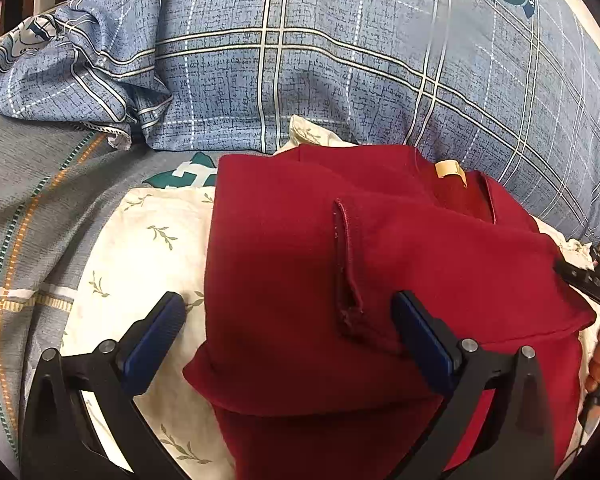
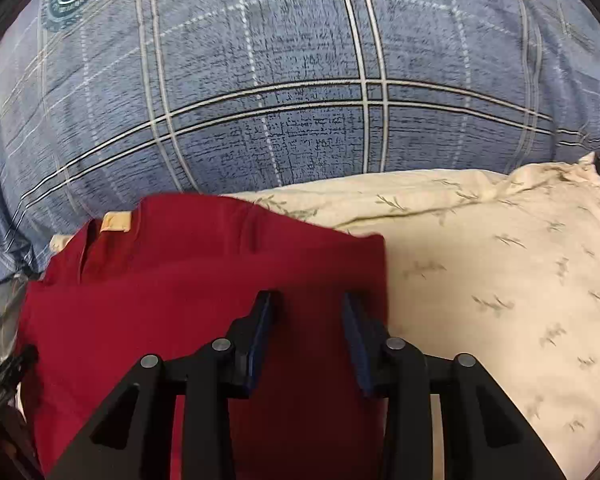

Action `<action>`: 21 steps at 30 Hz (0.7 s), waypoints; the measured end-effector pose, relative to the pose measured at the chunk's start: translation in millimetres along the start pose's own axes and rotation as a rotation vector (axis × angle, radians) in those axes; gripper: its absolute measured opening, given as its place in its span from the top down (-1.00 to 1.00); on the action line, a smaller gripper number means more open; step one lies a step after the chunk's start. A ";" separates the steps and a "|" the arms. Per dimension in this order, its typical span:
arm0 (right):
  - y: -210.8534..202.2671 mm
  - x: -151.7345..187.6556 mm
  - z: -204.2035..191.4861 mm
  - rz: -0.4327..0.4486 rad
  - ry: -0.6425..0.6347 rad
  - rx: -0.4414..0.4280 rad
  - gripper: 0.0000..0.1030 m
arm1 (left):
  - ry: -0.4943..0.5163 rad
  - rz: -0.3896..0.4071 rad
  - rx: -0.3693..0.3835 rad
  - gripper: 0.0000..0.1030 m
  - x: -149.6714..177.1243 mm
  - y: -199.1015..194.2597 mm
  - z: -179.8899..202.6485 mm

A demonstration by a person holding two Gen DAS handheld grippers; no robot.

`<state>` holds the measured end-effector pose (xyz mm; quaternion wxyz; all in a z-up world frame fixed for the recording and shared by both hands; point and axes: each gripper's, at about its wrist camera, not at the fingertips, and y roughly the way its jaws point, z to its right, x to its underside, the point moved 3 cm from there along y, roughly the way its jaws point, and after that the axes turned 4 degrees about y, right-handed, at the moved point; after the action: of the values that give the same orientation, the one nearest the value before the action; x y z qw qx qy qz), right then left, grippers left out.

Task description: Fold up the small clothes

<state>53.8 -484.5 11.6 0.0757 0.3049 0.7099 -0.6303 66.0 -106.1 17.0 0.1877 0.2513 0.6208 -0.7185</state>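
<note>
Hovering over the bed, the left gripper (image 1: 288, 320) has its fingers spread wide, gripping nothing, above the near left part of the shirt (image 1: 380, 264). The right gripper (image 2: 306, 312) is parted more narrowly, also free, over the shirt's right edge. The red shirt lies folded on a cream pillow (image 2: 500, 280), its label (image 1: 450, 169) showing at the collar. A blue plaid quilt (image 2: 300, 80) bulges behind.
</note>
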 end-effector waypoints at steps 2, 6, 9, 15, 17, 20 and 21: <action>-17.7 10.7 1.5 0.005 -0.010 -0.019 0.27 | 0.000 0.002 -0.004 -1.00 -0.2 -0.9 0.6; -43.2 35.8 5.0 0.023 -0.052 -0.009 0.22 | 0.008 0.010 -0.015 -1.00 0.3 -3.5 2.2; -38.3 52.7 11.0 -0.004 -0.060 0.041 0.15 | 0.013 0.012 -0.019 -1.00 0.9 -4.3 2.3; -36.5 48.1 22.5 -0.002 -0.033 0.034 0.03 | 0.026 0.020 -0.033 -1.00 2.2 -8.1 2.7; -48.7 49.7 21.7 0.013 -0.041 0.041 -0.01 | 0.029 0.024 -0.038 -1.00 2.8 -10.7 3.3; -63.3 55.1 19.1 0.030 -0.049 0.034 -0.02 | 0.037 0.030 -0.038 -1.00 3.8 -15.6 4.4; -65.1 55.9 18.5 0.029 -0.048 0.030 -0.02 | 0.037 0.030 -0.035 -1.00 4.5 -17.6 4.5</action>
<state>-30.6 -484.3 35.7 0.0973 0.3009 0.6939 -0.6469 51.6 -107.5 28.8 0.1912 0.2706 0.6330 -0.6996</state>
